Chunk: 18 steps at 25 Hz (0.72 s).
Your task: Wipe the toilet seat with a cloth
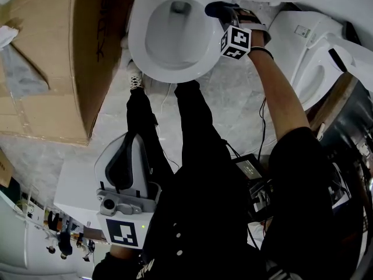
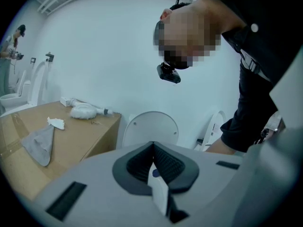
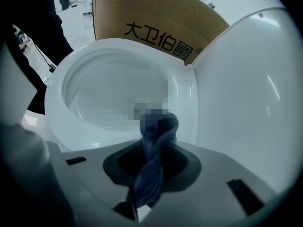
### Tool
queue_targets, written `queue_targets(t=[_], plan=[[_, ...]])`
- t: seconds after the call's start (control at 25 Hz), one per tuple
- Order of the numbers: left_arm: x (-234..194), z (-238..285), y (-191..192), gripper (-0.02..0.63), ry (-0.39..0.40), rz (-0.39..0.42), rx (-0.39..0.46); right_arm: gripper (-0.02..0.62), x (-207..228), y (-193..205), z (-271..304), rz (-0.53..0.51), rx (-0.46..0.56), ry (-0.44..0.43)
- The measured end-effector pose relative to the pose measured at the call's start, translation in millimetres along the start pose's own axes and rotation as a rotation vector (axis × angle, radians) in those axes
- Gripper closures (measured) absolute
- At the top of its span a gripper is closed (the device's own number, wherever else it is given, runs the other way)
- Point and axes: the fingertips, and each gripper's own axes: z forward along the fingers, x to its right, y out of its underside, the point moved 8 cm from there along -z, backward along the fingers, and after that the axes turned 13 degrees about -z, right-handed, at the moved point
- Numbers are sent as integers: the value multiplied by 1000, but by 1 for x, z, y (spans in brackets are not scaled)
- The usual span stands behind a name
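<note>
Pale stone floor (image 1: pixel 116 127) fills the head view, with a cardboard box (image 1: pixel 46 57) beside the toilet. My right gripper (image 1: pixel 224 15) holds the cloth (image 1: pixel 217 8) at the toilet seat (image 1: pixel 139 57) rim.

In the left gripper view, the left gripper (image 2: pixel 152 155) faces a white wall, jaws together and empty.

In the right gripper view, the jaws clamp the twisted blue cloth. It looks soft, limp and light, likely to bunch, so I'd pinch it mid-fold.
</note>
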Motion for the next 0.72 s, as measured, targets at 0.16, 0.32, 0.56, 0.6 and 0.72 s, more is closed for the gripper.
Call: queue_targets(t=[0.16, 0.32, 0.56, 0.6, 0.72], plan=[[3, -1, 2, 598, 11, -1, 0, 509, -11, 2, -3, 65, -2, -18], [2, -2, 4, 598, 21, -15, -7, 509, -21, 3, -6, 98, -6, -30], [4, -3, 4, 598, 38, -16, -9, 509, -39, 0, -11, 132, -10, -66], [4, -4, 4, 598, 40, -16, -11, 509, -42, 0, -12, 133, -11, -70], [3, -4, 4, 598, 43, -25, -15, 509, -46, -2, -13, 150, -16, -82]])
